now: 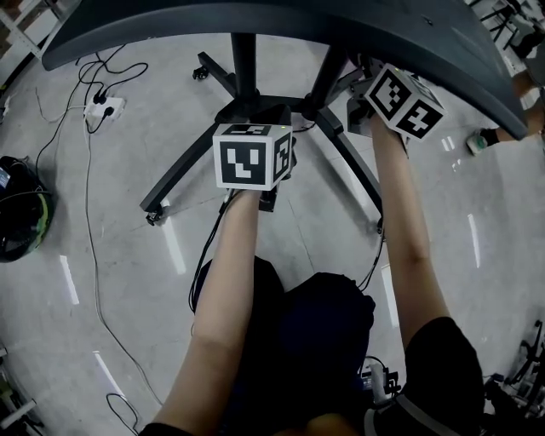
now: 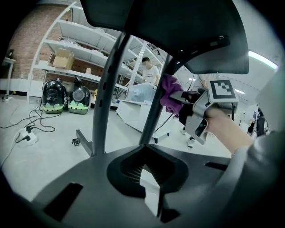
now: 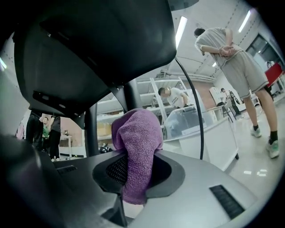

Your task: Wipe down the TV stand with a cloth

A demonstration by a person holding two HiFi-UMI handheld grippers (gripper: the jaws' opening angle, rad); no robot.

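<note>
The TV stand has two dark uprights [image 1: 244,64] and splayed legs [image 1: 183,179] on castors, under the curved back of the TV [image 1: 281,21]. My right gripper [image 1: 400,100] is up beside the right upright [image 2: 156,104], shut on a purple cloth [image 3: 136,147]. In the left gripper view that cloth [image 2: 171,93] sits against the upright, held in the right gripper [image 2: 178,97]. The left gripper [image 1: 253,157] hovers lower over the base, in front of the left upright [image 2: 109,89]. Its jaws [image 2: 149,187] stand nearly together with nothing between them.
A power strip [image 1: 104,108] and loose cables lie on the floor at left, beside a dark bag [image 1: 21,217]. Shelving [image 2: 67,49] and two carrier bags [image 2: 53,95] stand behind. A person [image 3: 231,53] stands at right, and a white counter [image 3: 209,133] is beyond.
</note>
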